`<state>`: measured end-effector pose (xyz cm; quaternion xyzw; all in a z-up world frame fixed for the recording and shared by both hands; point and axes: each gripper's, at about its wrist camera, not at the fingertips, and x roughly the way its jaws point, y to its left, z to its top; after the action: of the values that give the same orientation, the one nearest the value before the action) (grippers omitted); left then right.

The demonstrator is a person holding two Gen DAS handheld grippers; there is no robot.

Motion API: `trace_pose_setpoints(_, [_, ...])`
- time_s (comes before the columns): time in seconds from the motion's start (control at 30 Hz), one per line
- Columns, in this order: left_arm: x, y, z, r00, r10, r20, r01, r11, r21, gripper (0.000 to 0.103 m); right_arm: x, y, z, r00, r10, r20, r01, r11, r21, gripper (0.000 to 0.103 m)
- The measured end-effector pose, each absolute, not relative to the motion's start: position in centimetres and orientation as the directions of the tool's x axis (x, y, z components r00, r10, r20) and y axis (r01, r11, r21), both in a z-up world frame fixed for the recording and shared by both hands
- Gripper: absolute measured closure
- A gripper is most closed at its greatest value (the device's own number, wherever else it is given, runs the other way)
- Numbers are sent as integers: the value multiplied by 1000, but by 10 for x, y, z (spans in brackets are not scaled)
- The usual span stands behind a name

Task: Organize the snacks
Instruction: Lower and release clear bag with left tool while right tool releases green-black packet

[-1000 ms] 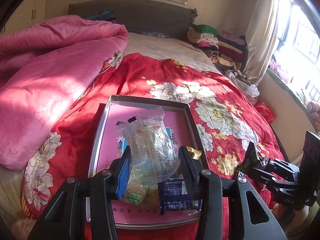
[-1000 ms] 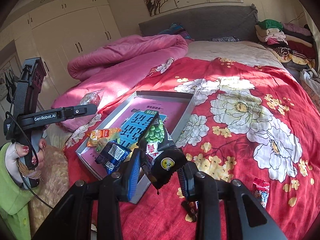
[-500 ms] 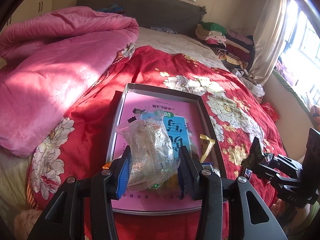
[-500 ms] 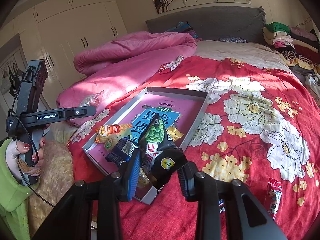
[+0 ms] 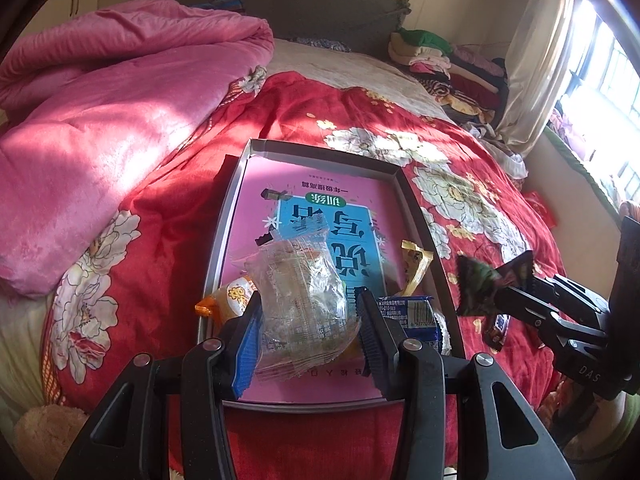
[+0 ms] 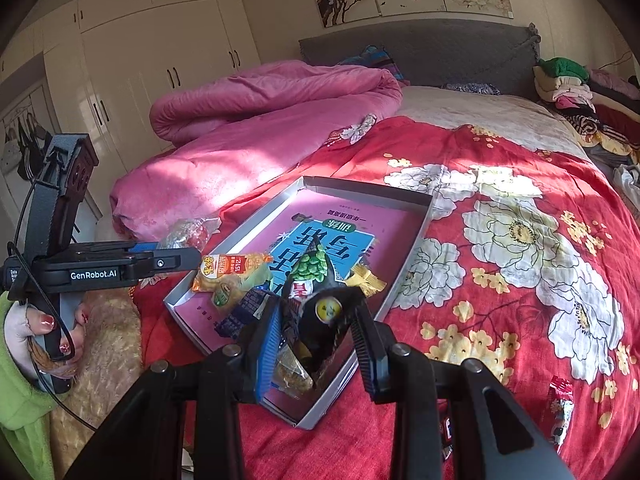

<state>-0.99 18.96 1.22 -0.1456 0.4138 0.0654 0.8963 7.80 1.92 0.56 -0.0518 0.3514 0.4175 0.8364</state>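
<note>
A grey-rimmed tray (image 5: pixel 232 216) with a pink and blue bottom lies on the red floral bedspread; it also shows in the right wrist view (image 6: pixel 424 216). My left gripper (image 5: pixel 308 320) is shut on a clear plastic snack bag (image 5: pixel 300 300), held above the tray's near end. My right gripper (image 6: pixel 316 330) is shut on a black and green snack packet (image 6: pixel 316 300) above the tray's near right corner. In the tray lie an orange packet (image 6: pixel 228 270), a dark blue packet (image 5: pixel 412 316) and a small yellow packet (image 5: pixel 416 266).
A pink quilt (image 5: pixel 100 120) is heaped on the left of the bed. Folded clothes (image 5: pixel 440 60) are stacked at the far right. A red packet (image 6: pixel 562 404) lies on the bedspread right of the tray. White wardrobes (image 6: pixel 160 60) stand at the left.
Both grippers have pulled back and risen a little with their packets still held, so more of the tray shows. The snacks lying in the tray have not moved.
</note>
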Motion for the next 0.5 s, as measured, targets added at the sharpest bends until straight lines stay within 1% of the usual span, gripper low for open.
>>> trace_pose_setpoints(0.13, [-6,185,2,627,-13,-779,-229,953,-200,56,81,31,3,399,663,-633,-740,641,205,68])
trace_pose_setpoints(0.37, [0,174,-13,587,-32,-809,-207,960,-188,56,85,42,-22,363,627,-690,-738,645,198,68])
trace_pose_setpoints(0.5, [2,171,-17,575,-36,-818,-201,962,-184,56,88,41,-25,375,620,-689,-729,656,193,68])
